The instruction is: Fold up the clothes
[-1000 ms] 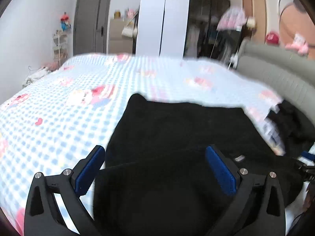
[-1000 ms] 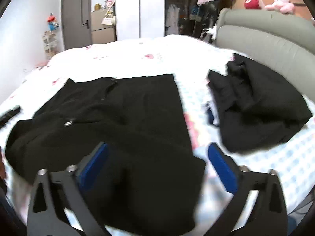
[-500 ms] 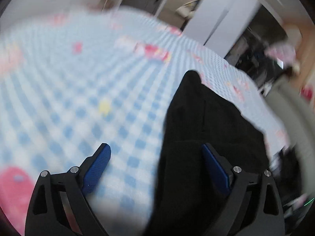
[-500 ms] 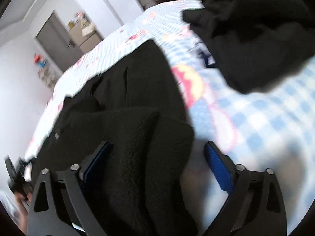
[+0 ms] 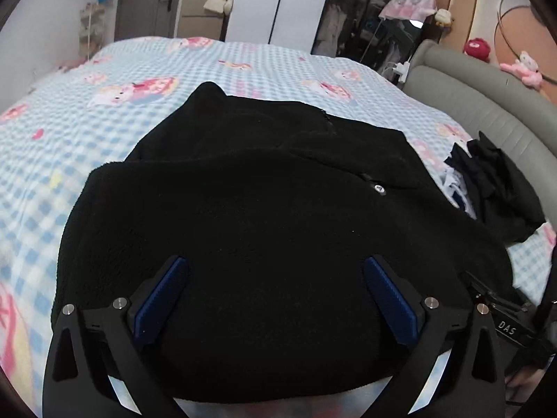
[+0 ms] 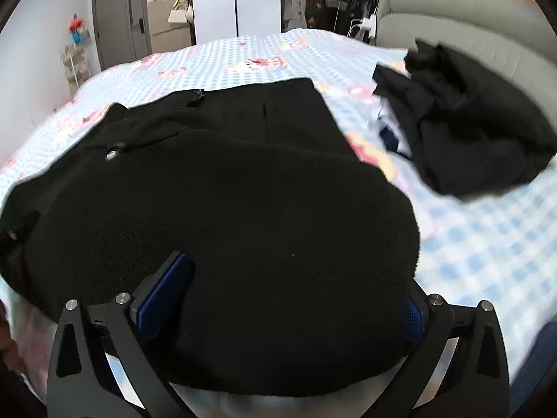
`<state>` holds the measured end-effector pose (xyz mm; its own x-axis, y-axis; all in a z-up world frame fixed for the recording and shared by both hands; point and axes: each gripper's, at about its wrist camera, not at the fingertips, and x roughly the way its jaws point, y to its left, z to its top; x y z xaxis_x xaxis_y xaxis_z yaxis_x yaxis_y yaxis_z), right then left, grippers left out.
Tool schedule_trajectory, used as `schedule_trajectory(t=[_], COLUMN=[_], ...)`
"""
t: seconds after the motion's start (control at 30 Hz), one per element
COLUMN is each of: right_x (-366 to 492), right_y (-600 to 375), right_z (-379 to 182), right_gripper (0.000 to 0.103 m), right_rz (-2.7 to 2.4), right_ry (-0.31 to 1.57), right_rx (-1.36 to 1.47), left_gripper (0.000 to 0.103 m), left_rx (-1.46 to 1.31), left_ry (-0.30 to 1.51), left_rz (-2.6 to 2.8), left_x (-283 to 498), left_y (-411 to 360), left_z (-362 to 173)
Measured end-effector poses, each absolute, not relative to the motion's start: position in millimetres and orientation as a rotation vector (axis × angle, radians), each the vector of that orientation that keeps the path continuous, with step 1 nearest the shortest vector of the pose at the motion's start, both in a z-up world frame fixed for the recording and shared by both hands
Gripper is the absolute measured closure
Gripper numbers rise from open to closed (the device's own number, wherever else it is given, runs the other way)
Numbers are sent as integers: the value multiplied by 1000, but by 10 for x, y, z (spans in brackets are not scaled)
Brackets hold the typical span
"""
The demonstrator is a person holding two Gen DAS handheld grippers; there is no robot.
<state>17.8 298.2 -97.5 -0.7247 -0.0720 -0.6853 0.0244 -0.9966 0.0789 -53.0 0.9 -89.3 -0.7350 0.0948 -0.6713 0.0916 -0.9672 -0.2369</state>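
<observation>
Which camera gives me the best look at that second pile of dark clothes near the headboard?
The right wrist view: the dark pile sits large and almost whole beside the grey headboard. The left wrist view shows it only small at the right edge.

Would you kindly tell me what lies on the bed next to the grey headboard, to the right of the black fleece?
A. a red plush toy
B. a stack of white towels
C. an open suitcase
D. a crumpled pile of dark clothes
D: a crumpled pile of dark clothes lies on the checked bed beside the headboard, apart from the fleece.
</observation>
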Motion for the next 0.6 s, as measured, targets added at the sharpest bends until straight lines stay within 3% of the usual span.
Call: schedule_trajectory(t=[0.1,0.37,0.53,0.6], right_x=[186,202,201,285], right_y=[3092,3121,3352,3442], right_z=[-1014,-1074,-996,-901], right_gripper=[0,0,1,0], right_rz=[-2817,-2764,-2685,-2766], right_ry=[-199,-183,-222,-201], right_rx=[1157,1171,1142,1088], left_gripper=[0,0,0,0], left_rx=[-1165,-1174,-1185,-1129], left_ry=[-414,-337,-70,-115], left_rz=[2872,2856,2966,3013], left_x=[-579,-423,-281,-222], left_y=[-41,-64,-80,-195], left_z=[-909,-863,-827,-723])
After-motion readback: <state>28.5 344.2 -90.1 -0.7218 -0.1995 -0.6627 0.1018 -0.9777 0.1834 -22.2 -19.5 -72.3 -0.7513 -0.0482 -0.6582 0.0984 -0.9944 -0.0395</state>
